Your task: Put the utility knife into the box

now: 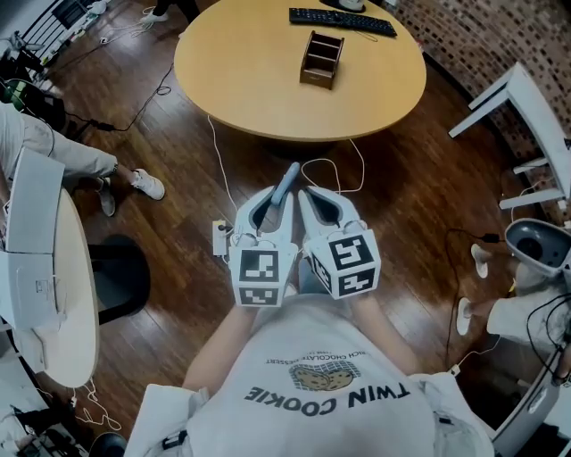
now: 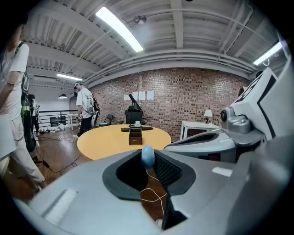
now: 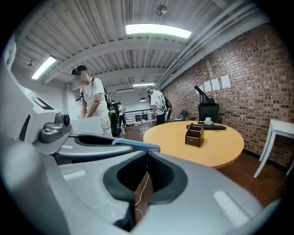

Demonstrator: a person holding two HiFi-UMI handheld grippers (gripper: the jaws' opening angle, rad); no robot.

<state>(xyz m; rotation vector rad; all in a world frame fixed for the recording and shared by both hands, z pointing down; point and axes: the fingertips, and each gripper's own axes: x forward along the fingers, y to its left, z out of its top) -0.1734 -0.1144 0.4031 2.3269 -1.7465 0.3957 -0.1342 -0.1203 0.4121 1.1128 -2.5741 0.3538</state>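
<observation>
left hand-held gripper at waist, clamping utility knife, right hand-held gripper alongside, closed empty

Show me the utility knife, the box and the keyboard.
utility knife (image 1: 285, 183): head view, on its blue-grey body.
box (image 1: 322, 59): head view, on its open, divided top.
keyboard (image 1: 342, 20): head view, on the middle of its keys.

White printed T-shirt, grey left gripper, right gripper
</observation>
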